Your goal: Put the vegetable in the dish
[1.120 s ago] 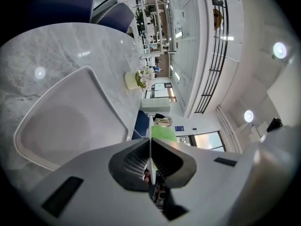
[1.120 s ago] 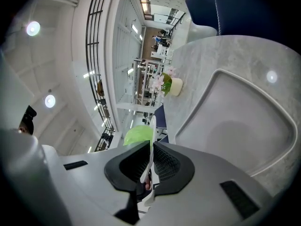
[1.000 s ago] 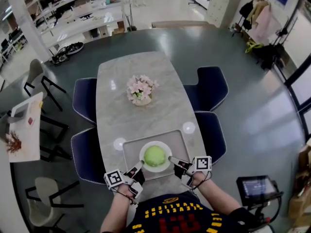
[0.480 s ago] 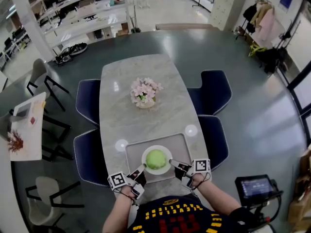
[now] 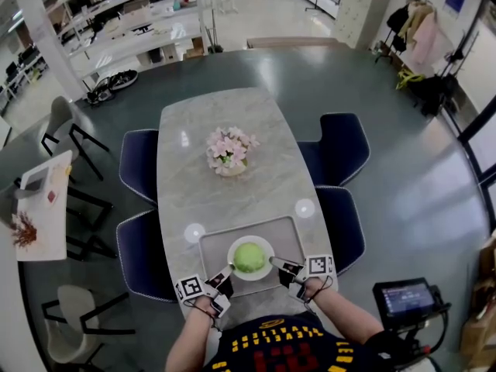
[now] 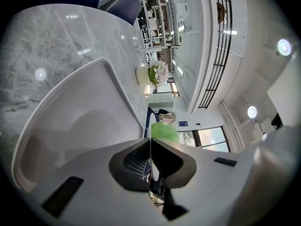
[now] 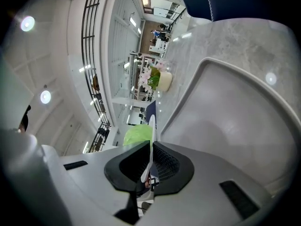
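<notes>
Left gripper [image 5: 227,270], right gripper [image 5: 273,261] clamp the dish [image 5: 249,239]; tray [image 5: 212,243] beneath, flowers [image 5: 229,147] beyond.

Glossy veined stone table [image 5: 209,122]; matt, smooth tray [image 5: 212,248]; glossy white-glazed dish [image 5: 231,254]; smooth-skinned vegetable [image 5: 248,257].

The dish [image 5: 249,241] sits in the tray [image 5: 213,245], its near rim taken up by the left tongs [image 5: 226,270] and right tongs [image 5: 273,261], each clamped on it. The vegetable [image 5: 248,256] fills the dish's middle. The tray's raised edge rings the dish. Beyond it the bench [image 5: 194,161] offers open surface on either side of the flower pot [image 5: 229,153], which stands mid-bench. A left disc [image 5: 194,232] and a right disc [image 5: 304,208] lie by the tray's far corners. Dark blue chairs [image 5: 138,161] line both long sides.
</notes>
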`<state>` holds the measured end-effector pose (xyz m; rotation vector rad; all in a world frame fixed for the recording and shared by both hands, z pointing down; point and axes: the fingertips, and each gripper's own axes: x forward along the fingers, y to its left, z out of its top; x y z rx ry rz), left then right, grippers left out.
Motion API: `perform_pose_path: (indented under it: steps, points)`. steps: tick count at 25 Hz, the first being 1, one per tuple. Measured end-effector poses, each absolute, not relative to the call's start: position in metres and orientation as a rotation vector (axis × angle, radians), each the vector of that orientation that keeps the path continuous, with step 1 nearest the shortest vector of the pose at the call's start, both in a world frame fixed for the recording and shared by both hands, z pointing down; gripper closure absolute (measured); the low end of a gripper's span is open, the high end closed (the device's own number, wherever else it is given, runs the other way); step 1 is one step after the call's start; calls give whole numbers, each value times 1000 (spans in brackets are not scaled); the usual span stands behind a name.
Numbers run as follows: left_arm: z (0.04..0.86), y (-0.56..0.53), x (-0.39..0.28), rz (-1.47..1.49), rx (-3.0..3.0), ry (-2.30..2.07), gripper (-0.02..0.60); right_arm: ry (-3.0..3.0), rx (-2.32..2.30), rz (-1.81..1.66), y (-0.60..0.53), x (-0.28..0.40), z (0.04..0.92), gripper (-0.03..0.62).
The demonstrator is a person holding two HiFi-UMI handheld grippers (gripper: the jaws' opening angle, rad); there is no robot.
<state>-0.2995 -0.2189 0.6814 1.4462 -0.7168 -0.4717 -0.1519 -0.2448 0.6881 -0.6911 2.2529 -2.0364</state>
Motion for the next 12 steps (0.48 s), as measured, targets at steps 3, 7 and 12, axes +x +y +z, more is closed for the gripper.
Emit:
perform_pose_path:
  steps: [3,7,12]
  points:
    - [693,-221,-301,-440,1448,-720,569,2310,-593,-1945,-253,-161,684,577]
    - [703,-224,-301,-414,1457,-711,569,2220,-741,-2111,-246,-153,708,577]
    - [721,-225,-302,-362,1433,-732,569,2215,-732,-2133,-250,-158,718,577]
